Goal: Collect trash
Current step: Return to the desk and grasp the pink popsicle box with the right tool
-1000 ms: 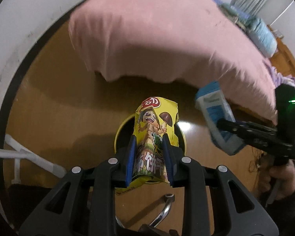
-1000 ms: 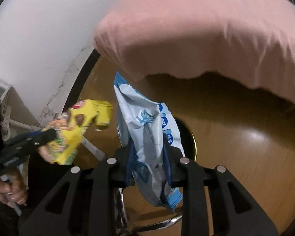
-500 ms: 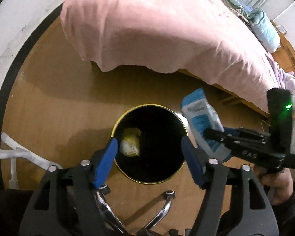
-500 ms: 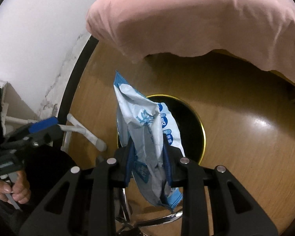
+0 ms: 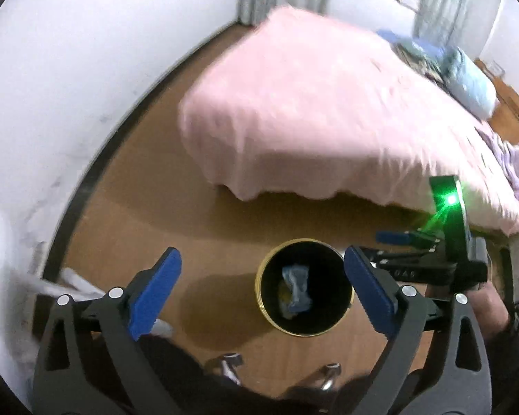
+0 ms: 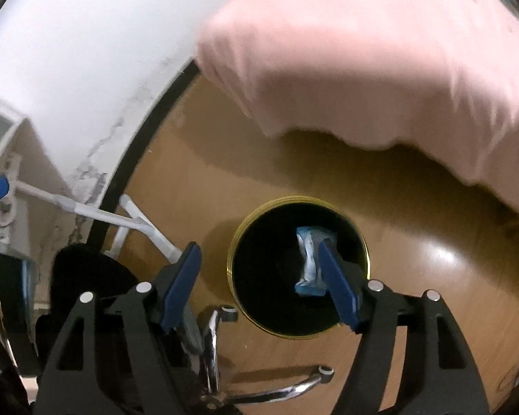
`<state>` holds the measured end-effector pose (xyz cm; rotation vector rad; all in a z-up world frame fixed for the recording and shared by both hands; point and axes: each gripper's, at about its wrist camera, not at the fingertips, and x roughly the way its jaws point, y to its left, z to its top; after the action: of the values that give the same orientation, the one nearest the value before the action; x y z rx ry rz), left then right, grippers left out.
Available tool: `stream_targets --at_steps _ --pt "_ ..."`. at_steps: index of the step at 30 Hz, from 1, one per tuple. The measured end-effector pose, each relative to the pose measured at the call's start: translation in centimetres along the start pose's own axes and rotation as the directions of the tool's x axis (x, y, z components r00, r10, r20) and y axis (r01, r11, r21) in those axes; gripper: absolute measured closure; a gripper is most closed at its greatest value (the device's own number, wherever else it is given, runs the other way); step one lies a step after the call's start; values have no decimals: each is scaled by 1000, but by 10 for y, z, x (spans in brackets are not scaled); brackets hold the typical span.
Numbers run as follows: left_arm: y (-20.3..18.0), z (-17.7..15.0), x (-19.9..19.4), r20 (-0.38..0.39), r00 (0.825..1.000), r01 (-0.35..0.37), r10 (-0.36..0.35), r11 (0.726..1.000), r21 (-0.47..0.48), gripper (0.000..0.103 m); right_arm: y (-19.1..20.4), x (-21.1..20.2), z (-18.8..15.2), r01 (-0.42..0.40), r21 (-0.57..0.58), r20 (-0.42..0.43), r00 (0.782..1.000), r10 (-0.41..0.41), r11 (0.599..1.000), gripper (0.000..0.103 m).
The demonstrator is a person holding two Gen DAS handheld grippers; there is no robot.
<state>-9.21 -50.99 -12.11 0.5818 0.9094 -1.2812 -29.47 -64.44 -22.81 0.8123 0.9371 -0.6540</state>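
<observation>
A round black trash bin with a gold rim (image 5: 261, 298) (image 6: 232, 252) stands on the wooden floor below both grippers. A blue and white wrapper (image 5: 297, 283) (image 6: 308, 259) lies inside it, with a bit of the yellow snack bag (image 5: 283, 294) beside it. My left gripper (image 5: 261, 287) is open and empty above the bin. My right gripper (image 6: 259, 278) is open and empty over the bin, and it also shows in the left wrist view (image 5: 394, 238) at the bin's right.
A bed with a pink cover (image 5: 315, 117) (image 6: 380, 55) overhangs the floor behind the bin. A white wall with a black skirting (image 5: 86, 180) runs along the left. Chrome chair legs (image 6: 283, 385) and a white pipe frame (image 6: 135, 223) sit near the bin.
The left gripper opened and dropped the yellow snack bag into the bin, then rose. The right gripper opened and the blue wrapper fell into the bin.
</observation>
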Motion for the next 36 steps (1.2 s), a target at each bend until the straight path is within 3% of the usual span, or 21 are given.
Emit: stream_targets --at_steps 2,4,7,9,11,15,16,19,20,22,25,31,34,35,36 --pt "20 -6 -39 40 999 -34 36 999 -37 10 39 -27 13 -22 -84 68 997 28 996 29" --pt "47 -19 -87 84 989 -112 119 990 -82 10 80 -48 23 -50 -167 112 991 69 985 25" --pt "86 -49 -152 130 956 -243 262 959 -145 9 164 -71 30 -119 -331 145 974 175 936 22" --pt "119 -79 -195 141 921 -330 364 919 -217 9 230 -79 25 -185 -447 122 957 264 875 21" --pt "151 -114 -233 132 885 -393 446 869 -302 9 288 -81 12 -249 -544 69 938 339 801 21" --pt "205 -189 -293 68 816 -487 574 745 -456 9 415 -73 -31 -411 -699 -129 877 462 585 21" --pt "218 -212 -307 42 796 -508 604 704 -497 9 445 -71 -45 -440 -730 -176 860 479 522 21" --pt "246 -267 -334 -17 765 -520 644 603 -605 9 511 -63 -79 -493 -785 -284 824 490 375 22" --pt "252 -284 -341 -29 761 -513 648 575 -637 8 534 -56 -92 -508 -796 -323 816 480 328 26" --pt "259 -316 -350 -57 758 -496 650 517 -697 8 562 -44 -106 -513 -810 -358 816 453 284 31" --pt "264 -345 -360 -77 756 -486 649 479 -732 8 593 -25 -116 -507 -824 -385 829 406 254 41" --pt "263 -372 -359 -89 758 -493 646 477 -727 8 624 -2 -127 -465 -854 -370 858 355 233 49" --pt "266 -375 -353 -98 765 -492 637 478 -728 8 633 5 -128 -446 -864 -356 869 344 232 71" --pt "269 -373 -349 -101 768 -490 633 477 -730 8 632 4 -128 -443 -866 -350 868 351 232 84" --pt "274 -369 -345 -106 774 -488 625 480 -730 8 633 2 -129 -442 -866 -345 867 360 234 85"
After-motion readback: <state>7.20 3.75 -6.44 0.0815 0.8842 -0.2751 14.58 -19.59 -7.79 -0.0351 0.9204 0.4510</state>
